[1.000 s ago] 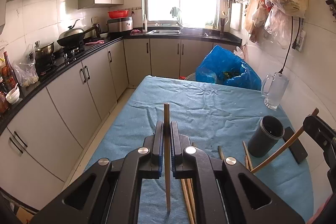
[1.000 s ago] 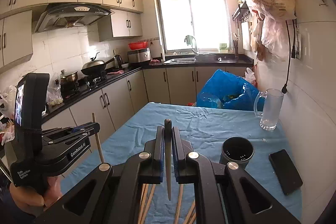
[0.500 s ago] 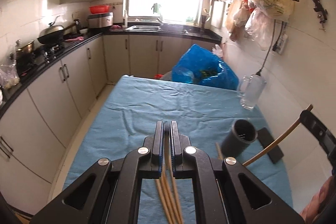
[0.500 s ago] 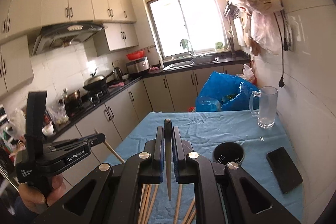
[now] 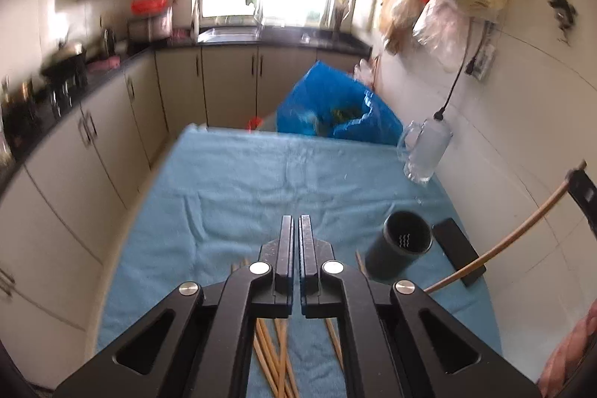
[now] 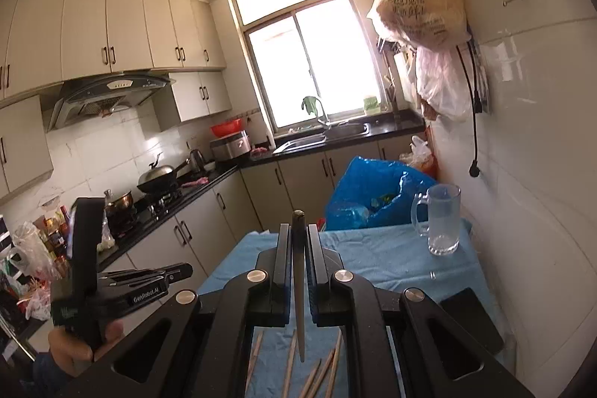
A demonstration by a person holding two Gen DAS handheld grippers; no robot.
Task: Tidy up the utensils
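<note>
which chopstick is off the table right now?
The dark-tipped chopstick clamped upright in the right gripper. The other chopsticks all lie loose on the blue cloth below it, none gripped.

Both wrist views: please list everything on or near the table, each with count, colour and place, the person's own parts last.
Fabric table cover: one, light blue, spread over the table.
Cylindrical utensil holder: one, dark grey, upright, right side.
Flat phone: one, black, right of the holder.
Glass mug: one, clear, far right by the wall.
Plastic bag: one, blue, beyond the far edge.
Loose wooden chopsticks: several, tan, near end.
Held chopstick: one, dark-ended, in right tongs.
Left tongs: black, shut, nothing visible between.
Right tongs: black, shut on chopstick.
</note>
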